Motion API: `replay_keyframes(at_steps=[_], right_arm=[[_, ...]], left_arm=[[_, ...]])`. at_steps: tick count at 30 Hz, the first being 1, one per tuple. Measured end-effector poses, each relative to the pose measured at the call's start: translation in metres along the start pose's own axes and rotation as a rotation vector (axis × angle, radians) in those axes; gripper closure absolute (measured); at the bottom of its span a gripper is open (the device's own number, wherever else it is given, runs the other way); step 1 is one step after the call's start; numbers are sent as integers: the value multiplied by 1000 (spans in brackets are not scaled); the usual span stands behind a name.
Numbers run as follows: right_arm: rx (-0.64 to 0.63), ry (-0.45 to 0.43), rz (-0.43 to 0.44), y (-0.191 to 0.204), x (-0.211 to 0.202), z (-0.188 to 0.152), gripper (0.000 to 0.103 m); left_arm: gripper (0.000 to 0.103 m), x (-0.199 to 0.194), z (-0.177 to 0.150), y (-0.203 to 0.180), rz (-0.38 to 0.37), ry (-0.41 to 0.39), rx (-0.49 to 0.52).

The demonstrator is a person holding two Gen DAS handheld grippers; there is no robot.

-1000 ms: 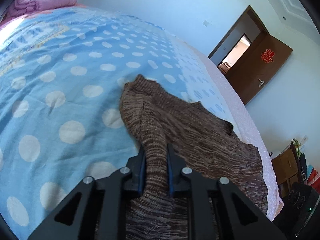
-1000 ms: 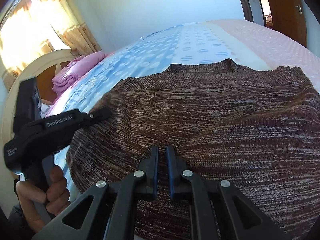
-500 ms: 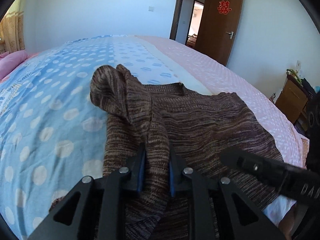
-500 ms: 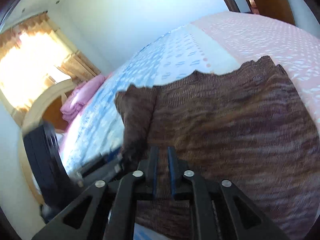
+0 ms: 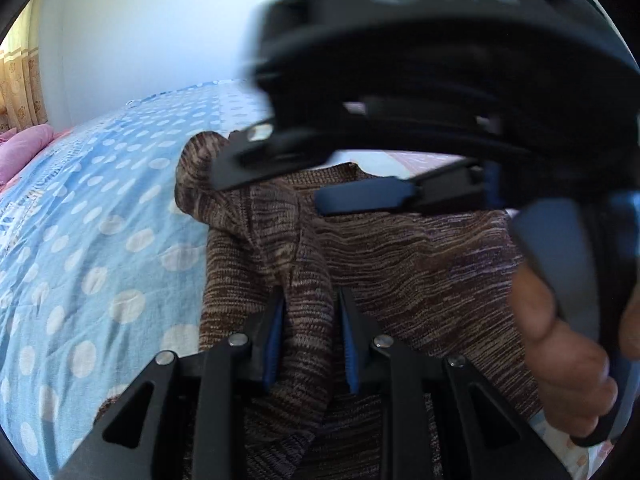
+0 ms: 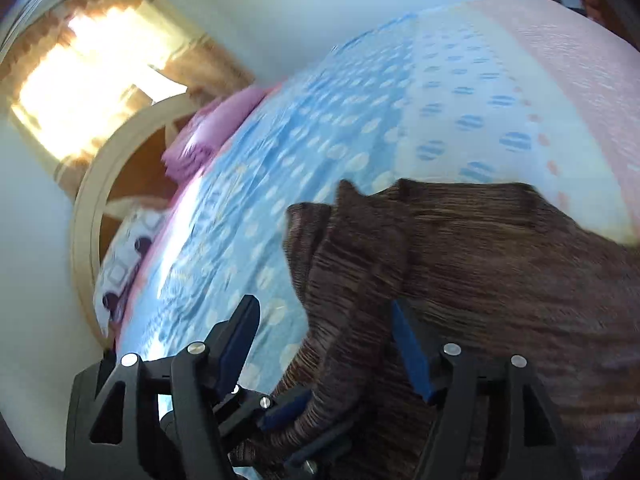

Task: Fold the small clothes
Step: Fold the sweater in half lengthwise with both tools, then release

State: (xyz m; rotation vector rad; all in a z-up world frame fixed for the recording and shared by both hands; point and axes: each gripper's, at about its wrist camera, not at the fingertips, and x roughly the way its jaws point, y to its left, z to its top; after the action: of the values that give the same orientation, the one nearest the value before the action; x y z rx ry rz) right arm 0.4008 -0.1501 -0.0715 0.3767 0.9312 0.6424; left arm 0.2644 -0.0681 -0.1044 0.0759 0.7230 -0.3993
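A brown knitted sweater (image 5: 420, 264) lies on the blue polka-dot bedspread (image 5: 100, 220). My left gripper (image 5: 310, 344) is shut on the sweater's left sleeve (image 5: 308, 320), which is pulled up and folded over the body. My right gripper (image 6: 324, 348) is open, its fingers either side of the raised sleeve (image 6: 344, 272), right above the left gripper's fingers (image 6: 288, 408). In the left wrist view the right gripper's body (image 5: 460, 80) and the hand (image 5: 560, 340) holding it fill the upper right.
A pink folded quilt (image 6: 208, 136) and a patterned pillow (image 6: 124, 264) lie by the cream headboard (image 6: 92, 208) near the curtained window (image 6: 92, 80). The bed's right part is pink (image 6: 568, 52). A white wall stands behind the bed.
My right gripper has opened and moved left, over the left gripper, to straddle the raised sleeve. My left gripper has kept its hold on the sleeve and carried it over the sweater's body.
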Motion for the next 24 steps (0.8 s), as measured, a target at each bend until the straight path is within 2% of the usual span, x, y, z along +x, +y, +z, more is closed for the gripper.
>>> replay_keyframes(at_steps=[3, 5, 6, 7, 8, 16, 24], right_arm=[[-107, 25, -78, 14, 16, 7, 35], [-135, 31, -130, 13, 27, 9, 37], [-142, 34, -138, 12, 29, 10, 44], [-145, 41, -136, 8, 31, 12, 72], [-137, 48, -145, 4, 31, 12, 86], [1, -81, -110, -18, -17, 9, 90], [16, -148, -128, -45, -93, 9, 90]], left_arm=[[78, 0, 0, 0, 0, -1, 2], [78, 0, 0, 1, -7, -2, -1], [78, -1, 0, 2, -12, -3, -5], [78, -1, 0, 3, -18, -4, -12], [78, -1, 0, 4, -24, -4, -18], [83, -12, 6, 6, -45, -30, -41], [83, -30, 35, -52, -120, -57, 15]])
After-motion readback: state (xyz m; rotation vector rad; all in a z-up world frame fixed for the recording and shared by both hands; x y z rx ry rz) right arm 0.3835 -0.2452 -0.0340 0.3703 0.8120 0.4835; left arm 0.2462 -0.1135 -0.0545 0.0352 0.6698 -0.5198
